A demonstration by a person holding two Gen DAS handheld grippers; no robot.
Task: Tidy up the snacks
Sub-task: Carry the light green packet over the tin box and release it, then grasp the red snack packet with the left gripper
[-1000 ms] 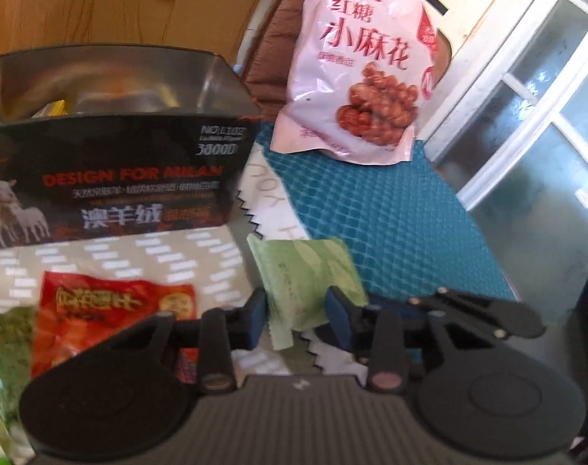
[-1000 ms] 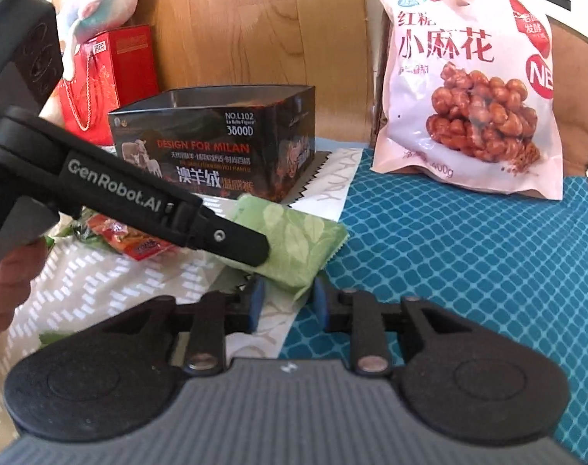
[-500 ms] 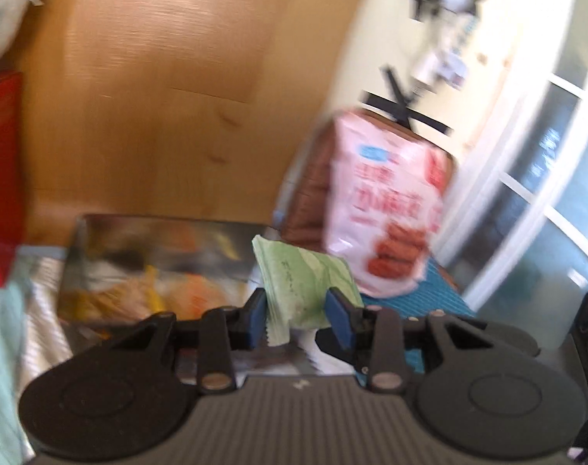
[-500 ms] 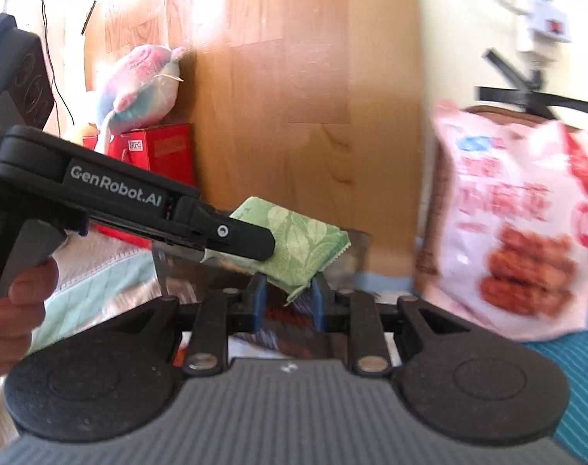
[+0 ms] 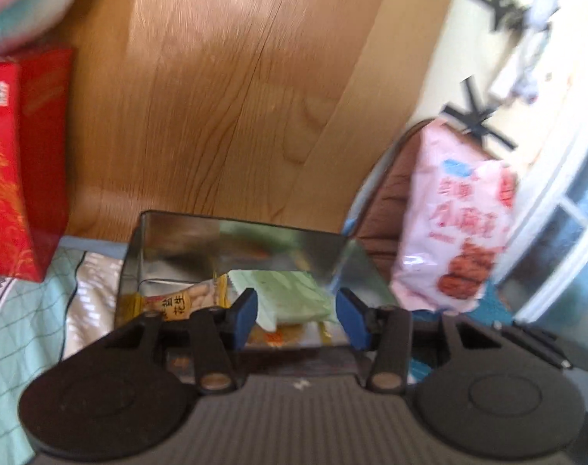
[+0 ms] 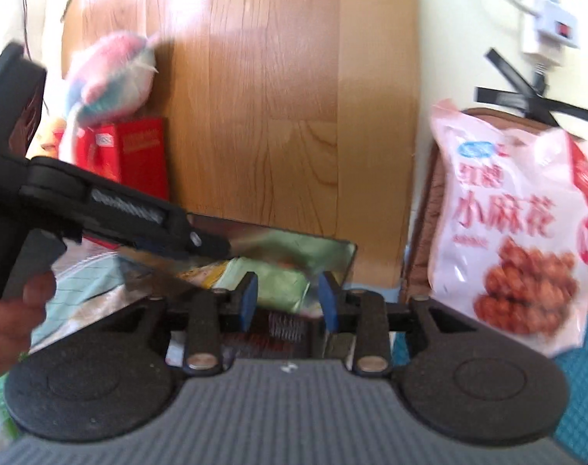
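A green snack packet lies inside the shiny-lined box, on top of other snacks such as a yellow packet. My left gripper is open just above the box, its blue pads apart on either side of the packet. My right gripper is also open over the box, and the green packet shows between its pads. The left gripper's arm crosses the right wrist view from the left.
A large pink snack bag leans on a brown cushion at the right; it also shows in the right wrist view. A red gift bag with a plush toy stands left. A wooden panel rises behind the box.
Both grippers carried the green packet up from the cloth and over the box. Both jaws have now opened and the packet has dropped into the box.
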